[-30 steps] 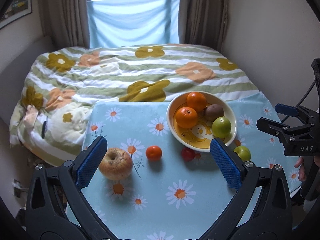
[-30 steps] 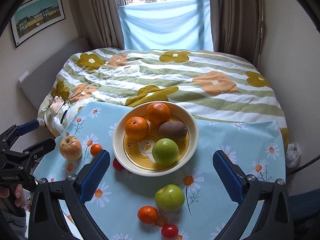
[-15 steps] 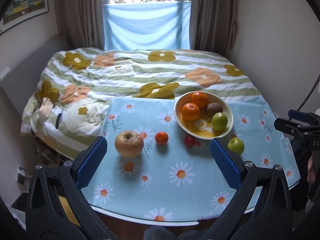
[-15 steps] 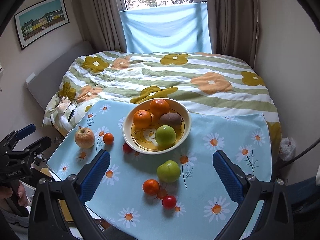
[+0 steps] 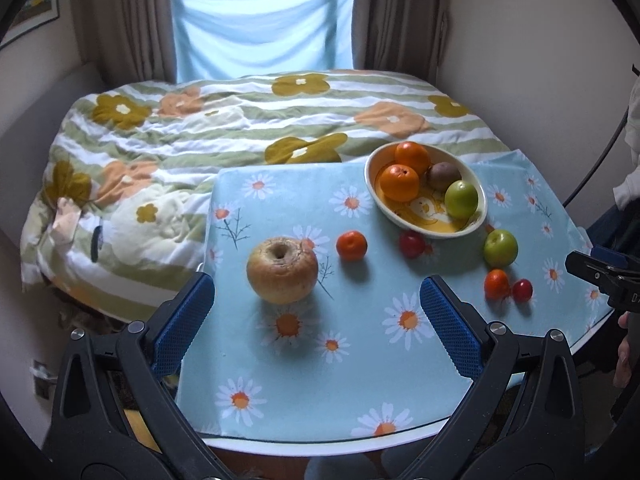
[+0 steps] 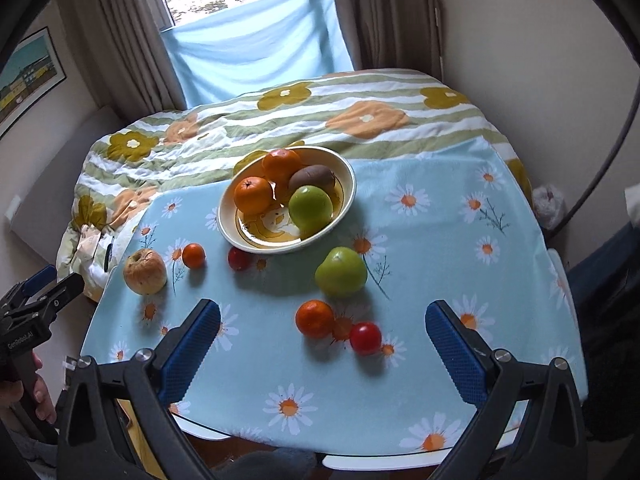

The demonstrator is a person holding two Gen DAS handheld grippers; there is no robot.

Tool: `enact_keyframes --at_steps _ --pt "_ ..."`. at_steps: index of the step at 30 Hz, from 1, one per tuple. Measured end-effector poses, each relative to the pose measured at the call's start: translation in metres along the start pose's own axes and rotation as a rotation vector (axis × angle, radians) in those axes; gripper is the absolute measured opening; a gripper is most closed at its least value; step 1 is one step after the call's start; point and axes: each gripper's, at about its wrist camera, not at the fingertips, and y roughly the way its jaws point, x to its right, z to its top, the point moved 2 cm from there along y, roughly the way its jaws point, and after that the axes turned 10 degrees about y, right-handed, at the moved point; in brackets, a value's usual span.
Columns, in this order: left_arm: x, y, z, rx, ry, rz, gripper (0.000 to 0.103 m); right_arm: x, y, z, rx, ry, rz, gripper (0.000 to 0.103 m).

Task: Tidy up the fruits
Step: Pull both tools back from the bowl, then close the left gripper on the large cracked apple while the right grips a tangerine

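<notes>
Since the earlier frame my left gripper [image 5: 316, 316] has closed in on the wrinkled round apple [image 5: 282, 270]; both grippers' ribbed blue fingers [image 6: 456, 356] gape wide, holding nothing.

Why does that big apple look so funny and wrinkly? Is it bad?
The big apple on the tablecloth, left of the bowl, looks odd: its skin is pale yellow-brown, blotchy and puckered around the stem dip, unlike the smooth green apple. It may be old, though the pictures can't prove that.
</notes>
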Motion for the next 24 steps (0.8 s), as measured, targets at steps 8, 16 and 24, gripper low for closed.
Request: enact_keyframes --at_steps 8,16,24 --pt "-0.022 0.053 -0.011 -0.063 0.083 -0.062 0.103 -0.018 0.039 -0.036 -0.03 0.109 -0.086 0.102" --pt "-0.03 0.101 -0.01 -0.1 0.125 -0.115 0.103 -0.026 0.074 -0.054 -0.056 0.176 -0.127 0.092" --pt "-0.033 0.134 -0.011 -0.145 0.137 -0.146 0.099 -0.028 0.099 -0.054 -0.07 0.205 -0.165 0.086"
